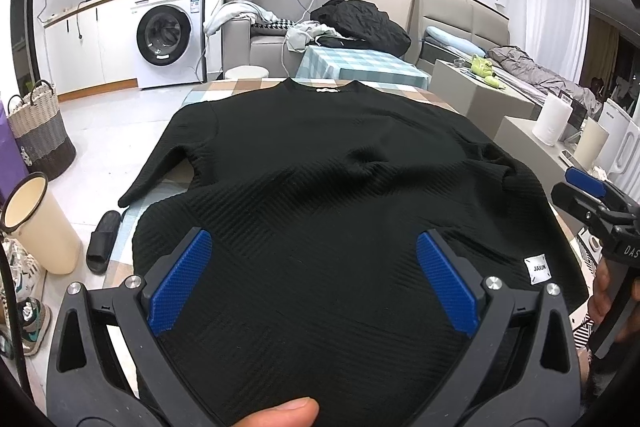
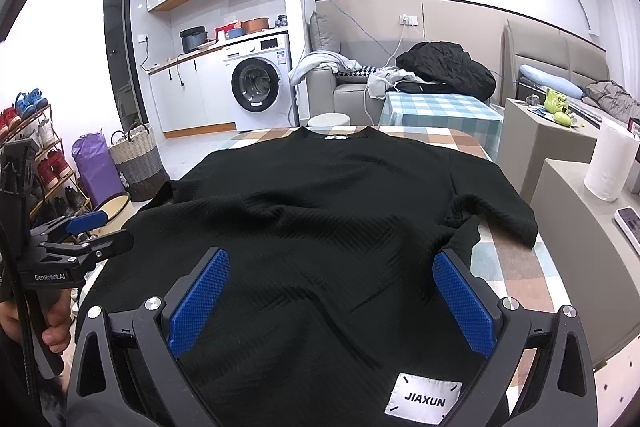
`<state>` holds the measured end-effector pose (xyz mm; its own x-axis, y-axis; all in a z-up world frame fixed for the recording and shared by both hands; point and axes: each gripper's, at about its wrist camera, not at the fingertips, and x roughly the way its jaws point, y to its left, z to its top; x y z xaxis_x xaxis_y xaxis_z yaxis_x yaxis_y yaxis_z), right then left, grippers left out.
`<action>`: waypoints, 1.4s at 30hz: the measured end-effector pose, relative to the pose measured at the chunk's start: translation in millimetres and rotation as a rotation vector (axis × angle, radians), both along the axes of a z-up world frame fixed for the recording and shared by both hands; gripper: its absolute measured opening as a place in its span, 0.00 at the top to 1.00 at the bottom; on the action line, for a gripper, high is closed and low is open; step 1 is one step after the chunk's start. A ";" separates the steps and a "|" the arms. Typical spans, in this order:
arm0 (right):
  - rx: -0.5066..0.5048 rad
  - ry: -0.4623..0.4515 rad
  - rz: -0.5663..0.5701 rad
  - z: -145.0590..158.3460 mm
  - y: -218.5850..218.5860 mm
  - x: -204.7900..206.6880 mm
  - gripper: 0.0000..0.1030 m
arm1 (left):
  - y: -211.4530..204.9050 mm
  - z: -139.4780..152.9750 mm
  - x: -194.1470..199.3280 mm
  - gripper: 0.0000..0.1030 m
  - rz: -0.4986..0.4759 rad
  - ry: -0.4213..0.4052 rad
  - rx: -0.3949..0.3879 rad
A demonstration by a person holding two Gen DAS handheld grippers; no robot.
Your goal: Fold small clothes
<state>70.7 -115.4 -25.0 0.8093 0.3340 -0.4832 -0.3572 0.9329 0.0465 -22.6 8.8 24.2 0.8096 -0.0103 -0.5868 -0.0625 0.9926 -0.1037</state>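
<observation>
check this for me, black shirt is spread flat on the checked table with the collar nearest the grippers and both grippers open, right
Not quite: the collar lies at the far end. The right wrist view shows the hem label nearest. The black shirt is spread flat, and both the left gripper and right gripper are open.

Two hand-held black plastic grippers, the left gripper [image 1: 314, 241] and the right gripper [image 2: 332, 263], carry textured blue finger pads [image 1: 182, 279] and silver screws [image 2: 153, 303]; white "GenRobot.AI" lettering marks one frame.

Home studio flat, washing machine [image 2: 256, 89], sofa [image 2: 352, 95], bed [image 1: 532, 67], shoe rack [image 2: 40, 163]
</observation>
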 end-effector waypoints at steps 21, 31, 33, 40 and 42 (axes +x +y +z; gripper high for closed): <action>0.042 0.001 -0.011 -1.9 2.7 20.4 0.00 | 28.7 -2.5 14.8 0.01 0.055 -0.027 -0.010; 0.030 0.019 -0.057 8.8 4.9 37.2 0.00 | 52.8 13.9 37.4 0.01 0.105 -0.046 -0.015; 0.046 0.025 -0.076 12.0 1.7 42.6 0.00 | 54.4 17.8 43.4 0.01 0.113 -0.044 -0.013; 0.105 0.094 -0.077 18.7 -10.1 67.4 0.00 | 62.7 24.5 72.3 0.01 0.119 -0.024 -0.020; 0.102 0.107 -0.087 18.6 -12.7 74.3 0.00 | 64.3 23.8 83.1 0.01 0.109 -0.015 -0.026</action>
<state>145.0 -128.1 -6.3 0.7834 0.3162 -0.5350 -0.2628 0.9487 0.1758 60.5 73.1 48.0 0.8156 0.0631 -0.5752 -0.1681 0.9770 -0.1311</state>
